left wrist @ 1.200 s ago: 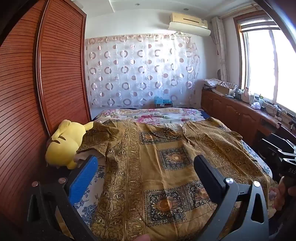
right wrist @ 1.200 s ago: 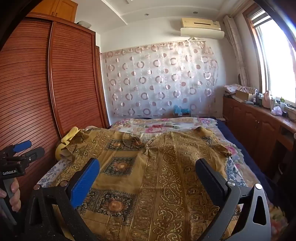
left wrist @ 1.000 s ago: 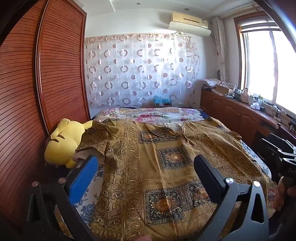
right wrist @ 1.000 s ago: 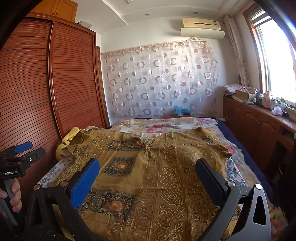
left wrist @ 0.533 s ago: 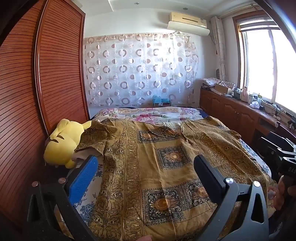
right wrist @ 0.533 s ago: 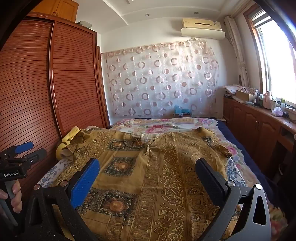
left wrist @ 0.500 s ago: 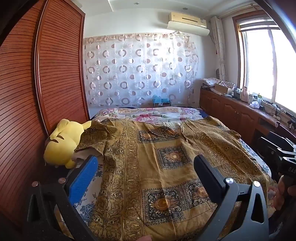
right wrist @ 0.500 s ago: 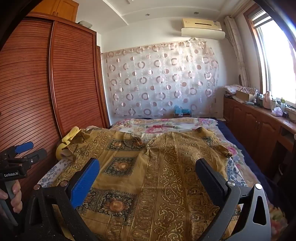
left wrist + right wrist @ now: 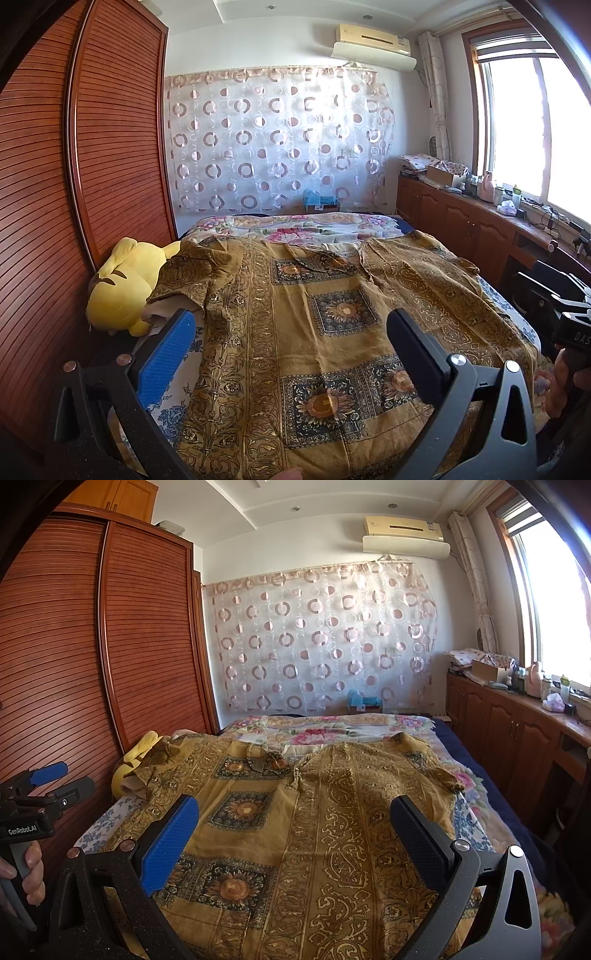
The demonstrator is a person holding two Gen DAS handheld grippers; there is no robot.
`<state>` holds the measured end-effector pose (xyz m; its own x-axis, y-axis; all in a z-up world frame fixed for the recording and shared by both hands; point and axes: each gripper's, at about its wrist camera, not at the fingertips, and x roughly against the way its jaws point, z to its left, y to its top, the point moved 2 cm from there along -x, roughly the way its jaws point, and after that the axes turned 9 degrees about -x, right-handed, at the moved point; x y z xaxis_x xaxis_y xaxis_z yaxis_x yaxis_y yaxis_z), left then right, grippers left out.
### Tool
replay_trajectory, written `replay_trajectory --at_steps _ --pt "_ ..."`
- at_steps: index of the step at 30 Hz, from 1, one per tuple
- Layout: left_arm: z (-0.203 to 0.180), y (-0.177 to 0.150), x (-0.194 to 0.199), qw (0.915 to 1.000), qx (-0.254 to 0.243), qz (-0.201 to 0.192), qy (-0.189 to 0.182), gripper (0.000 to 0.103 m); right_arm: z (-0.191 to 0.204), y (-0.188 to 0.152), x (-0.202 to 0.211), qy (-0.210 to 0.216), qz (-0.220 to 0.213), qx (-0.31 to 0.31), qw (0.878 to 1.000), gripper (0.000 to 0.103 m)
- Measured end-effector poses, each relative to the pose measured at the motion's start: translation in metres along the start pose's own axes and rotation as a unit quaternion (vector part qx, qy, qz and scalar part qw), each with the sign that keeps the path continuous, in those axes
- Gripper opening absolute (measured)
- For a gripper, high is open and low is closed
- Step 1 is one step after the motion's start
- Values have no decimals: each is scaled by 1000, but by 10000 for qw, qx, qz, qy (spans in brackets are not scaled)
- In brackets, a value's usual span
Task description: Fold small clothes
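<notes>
Mustard-gold patterned cotton shirt [image 9: 332,332], one garment, spread flat on the floral-sheeted bed [image 9: 295,230].
Its long axis runs 6 to 12 o'clock, collar at 12; one yellow plush toy [image 9: 122,284] sits at 9. Left gripper [image 9: 288,347] and right gripper [image 9: 291,830] hover, fingers spread.

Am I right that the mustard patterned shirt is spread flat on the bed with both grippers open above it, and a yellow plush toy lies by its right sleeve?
Not quite: the yellow plush toy lies by the left sleeve, beside the wardrobe, as the left wrist view shows. The shirt is spread flat on the bed, with the left gripper and right gripper open above it.
</notes>
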<state>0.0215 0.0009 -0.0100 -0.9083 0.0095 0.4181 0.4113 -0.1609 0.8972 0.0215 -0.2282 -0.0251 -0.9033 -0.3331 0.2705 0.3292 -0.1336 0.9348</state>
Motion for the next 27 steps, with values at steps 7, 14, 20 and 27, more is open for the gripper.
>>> replay_trajectory --at_steps 7,14,20,27 --pt "-3 0 -1 10000 2 -27 -15 103 0 -1 1 -5 -5 4 10000 103" --pt "-5 1 0 10000 -1 -35 -10 103 0 -1 0 -5 -2 5 10000 103" --pt "-6 1 1 10000 1 -42 -22 103 1 -1 1 -2 -5 16 10000 103" --pt "-12 1 5 10000 -15 -48 -43 103 2 -1 1 -6 -6 20 10000 103"
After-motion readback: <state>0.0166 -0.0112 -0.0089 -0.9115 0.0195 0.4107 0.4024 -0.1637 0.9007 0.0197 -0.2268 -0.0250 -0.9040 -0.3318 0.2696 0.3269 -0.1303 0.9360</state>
